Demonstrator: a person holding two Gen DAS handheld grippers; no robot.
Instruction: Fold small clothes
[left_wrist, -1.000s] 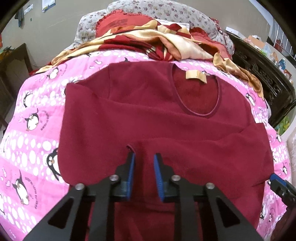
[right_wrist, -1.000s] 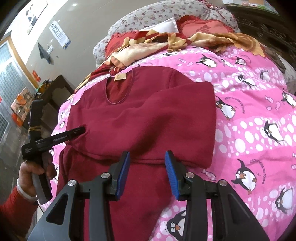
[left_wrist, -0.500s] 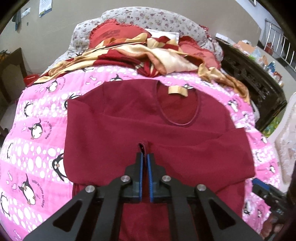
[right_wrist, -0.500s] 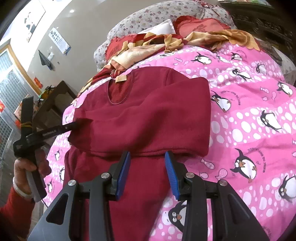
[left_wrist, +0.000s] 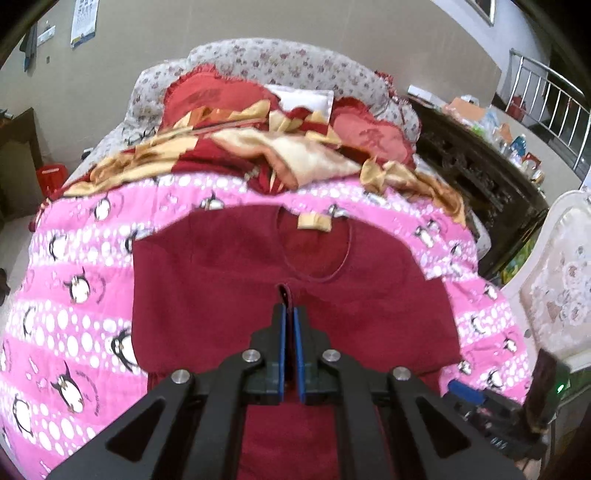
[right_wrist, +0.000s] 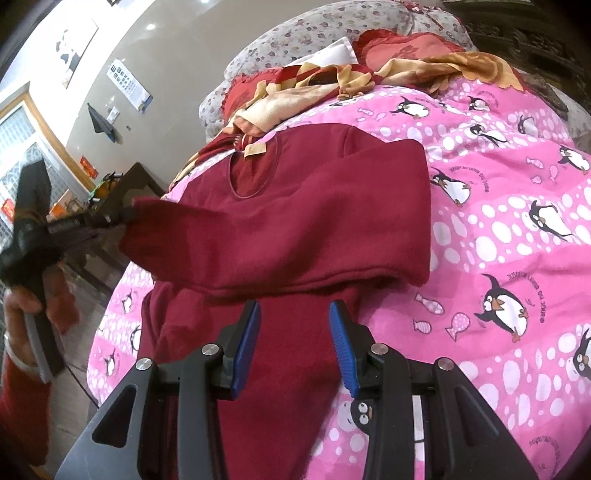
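A dark red long-sleeved top (left_wrist: 221, 280) lies on the pink penguin quilt (left_wrist: 66, 295), collar with a tan label (left_wrist: 313, 221) at the far end. My left gripper (left_wrist: 290, 310) is shut on the cuff of a sleeve (left_wrist: 284, 291) and holds it lifted over the top's middle. It also shows in the right wrist view (right_wrist: 127, 214), pulling the sleeve (right_wrist: 295, 221) up and to the left. My right gripper (right_wrist: 293, 314) is open and empty, just above the top's lower part (right_wrist: 273, 369).
A crumpled red and gold blanket (left_wrist: 266, 147) and pillows (left_wrist: 280, 66) lie at the head of the bed. A dark carved cabinet (left_wrist: 480, 177) stands to the right, a white padded chair (left_wrist: 554, 280) beside it. A dark table (right_wrist: 125, 188) stands left of the bed.
My left gripper shut on the sleeve cuff and lifted it up and back, pulling the sleeve off the top. The right gripper stayed open and almost still.
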